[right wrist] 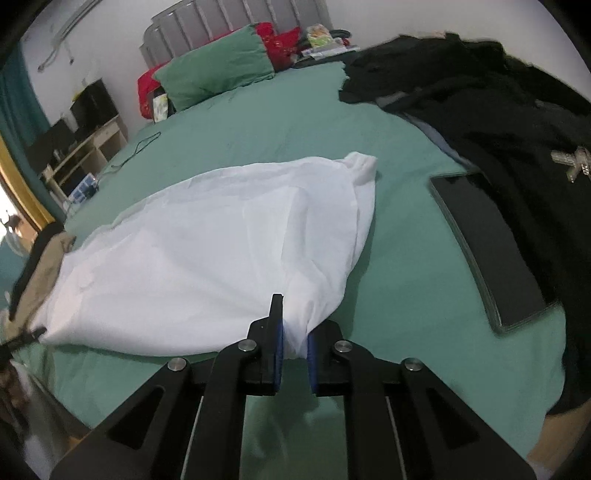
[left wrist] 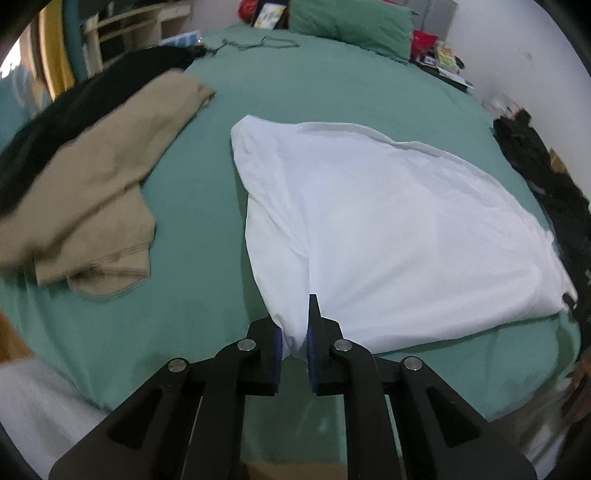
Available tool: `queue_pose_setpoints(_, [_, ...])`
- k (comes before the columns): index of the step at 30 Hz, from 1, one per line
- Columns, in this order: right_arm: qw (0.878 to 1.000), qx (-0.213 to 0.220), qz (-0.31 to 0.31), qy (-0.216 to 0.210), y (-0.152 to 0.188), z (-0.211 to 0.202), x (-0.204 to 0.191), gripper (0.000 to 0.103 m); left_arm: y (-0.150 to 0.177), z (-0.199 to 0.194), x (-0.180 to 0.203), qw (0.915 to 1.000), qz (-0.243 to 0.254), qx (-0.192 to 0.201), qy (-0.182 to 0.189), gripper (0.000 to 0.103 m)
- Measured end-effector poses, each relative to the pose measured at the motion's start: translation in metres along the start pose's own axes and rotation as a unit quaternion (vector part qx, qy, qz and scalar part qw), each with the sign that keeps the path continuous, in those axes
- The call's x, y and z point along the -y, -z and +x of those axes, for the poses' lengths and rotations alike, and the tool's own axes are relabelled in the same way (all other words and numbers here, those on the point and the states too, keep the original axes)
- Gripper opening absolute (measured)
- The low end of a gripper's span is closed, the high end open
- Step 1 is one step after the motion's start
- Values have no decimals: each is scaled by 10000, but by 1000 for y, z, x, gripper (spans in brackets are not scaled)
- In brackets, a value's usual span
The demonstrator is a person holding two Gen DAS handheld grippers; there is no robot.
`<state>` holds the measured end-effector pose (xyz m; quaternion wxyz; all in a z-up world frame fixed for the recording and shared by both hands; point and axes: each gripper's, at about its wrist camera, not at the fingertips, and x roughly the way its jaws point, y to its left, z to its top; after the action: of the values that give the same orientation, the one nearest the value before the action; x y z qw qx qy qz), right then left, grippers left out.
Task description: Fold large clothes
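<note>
So both grippers have a corner of the white cloth pinched right now. The left gripper has its jaws closed on a bunched bit of the near left corner, fabric squeezed between the blue pads, and the right gripper is doing the same on the near right corner, jaws clamped with cloth stuffed between them. The cloth itself is spread over the middle of the bed, which has a green sheet on it, and it's kinda puffed up and wrinkled rather than lying flat, with a knotted-looking far corner sticking up in the right wrist view. Off to the left there's a tan garment crumpled on the sheet, well apart from the white one, lying partly over some black clothing. On the right side there's a big heap of dark clothes and a flat black tablet-looking slab lying just beside it on the sheet. A green pillow sits up by the headboard with some red stuff behind it.
</note>
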<state>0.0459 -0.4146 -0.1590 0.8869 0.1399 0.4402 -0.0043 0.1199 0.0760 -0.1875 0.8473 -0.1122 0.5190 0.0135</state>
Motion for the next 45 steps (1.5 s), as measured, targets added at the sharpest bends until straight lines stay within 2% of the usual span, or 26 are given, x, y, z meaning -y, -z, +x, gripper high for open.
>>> queue_pose_setpoints(3, [9999,15,104,-9,5,-8,1,10,17,-8,-9,9999,-114,-27,44,12])
queue_pose_setpoints(9, [9999,-27,139,78,17,-18,1,10,28,-13,-8,10000,-50,-39,-41,12])
queue_pose_setpoints(12, [9992,-303,239,120,20,-7,4,12,30,-5,-8,9997,2,-206,-98,12])
queue_pose_setpoints(15, [9980,-467,408,151,20,3,8,18,29,3,-9,9993,-2,-348,-142,15])
queue_pose_setpoints(17, [9978,-440,464,192,19,1,9,25,30,6,-12,9989,-34,-411,-211,24])
queue_pose_setpoints(18, [9977,-414,471,247,19,0,10,31,29,8,-13,9988,-51,-422,-237,25])
queue_pose_setpoints(20, [9976,-394,497,290,19,-1,10,34,27,8,-15,9987,-119,-436,-235,26])
queue_pose_setpoints(26, [9976,-361,460,372,16,-2,8,40,26,-7,-11,9986,-92,-217,-467,26])
queue_pose_setpoints(30, [9978,-164,371,528,12,-9,5,56,19,-17,-7,9988,-94,-100,-461,26])
queue_pose_setpoints(38, [9981,135,-104,584,-5,-10,-25,60,-11,-34,15,9986,13,297,-431,26])
queue_pose_setpoints(45, [9980,123,-539,315,-13,1,-53,61,-39,-10,50,9985,367,335,-243,26])
